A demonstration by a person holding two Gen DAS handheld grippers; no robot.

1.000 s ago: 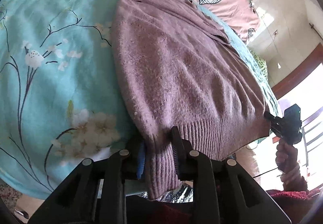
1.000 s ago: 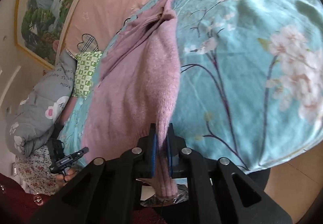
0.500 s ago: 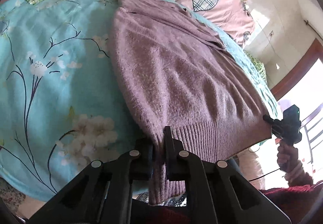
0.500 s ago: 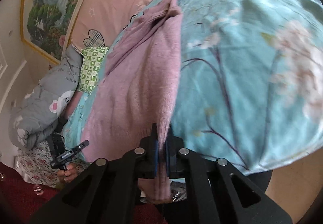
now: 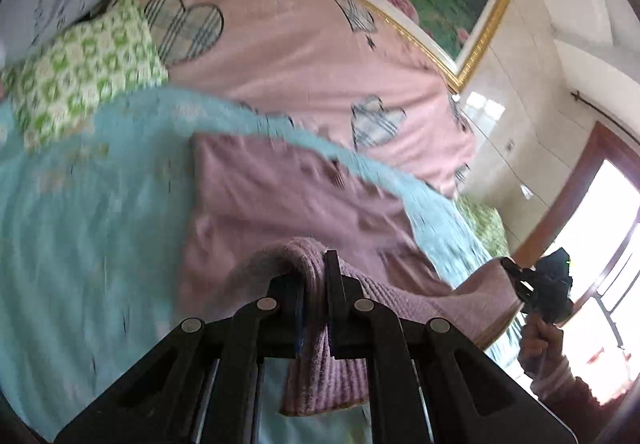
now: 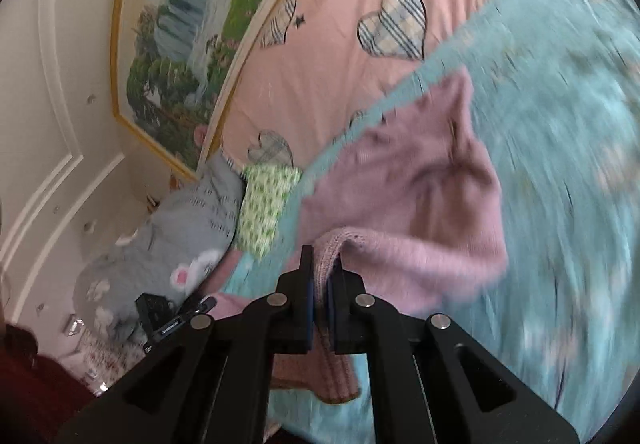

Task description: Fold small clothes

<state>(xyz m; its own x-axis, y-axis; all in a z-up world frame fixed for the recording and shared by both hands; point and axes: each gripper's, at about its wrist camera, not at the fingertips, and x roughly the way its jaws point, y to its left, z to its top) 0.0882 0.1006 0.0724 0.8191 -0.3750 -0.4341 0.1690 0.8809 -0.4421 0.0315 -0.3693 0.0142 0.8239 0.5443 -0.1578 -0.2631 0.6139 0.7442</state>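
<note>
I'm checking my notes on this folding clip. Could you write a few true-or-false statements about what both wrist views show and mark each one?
1. The left gripper is shut on the purple sweater's ribbed hem. True.
2. The right gripper is open and holds nothing. False: it is shut on the sweater's hem too.
3. The sweater lies on a teal floral bedspread. True.
4. The pink quilt bears star patches only. False: it bears plaid hearts.
5. A green patterned pillow is on the bed. True.

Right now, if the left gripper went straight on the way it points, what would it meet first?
Probably the purple sweater itself: the left gripper is shut on its ribbed hem, and the rest lies just ahead on the blue floral bedspread. Blur leaves depth uncertain.
</note>
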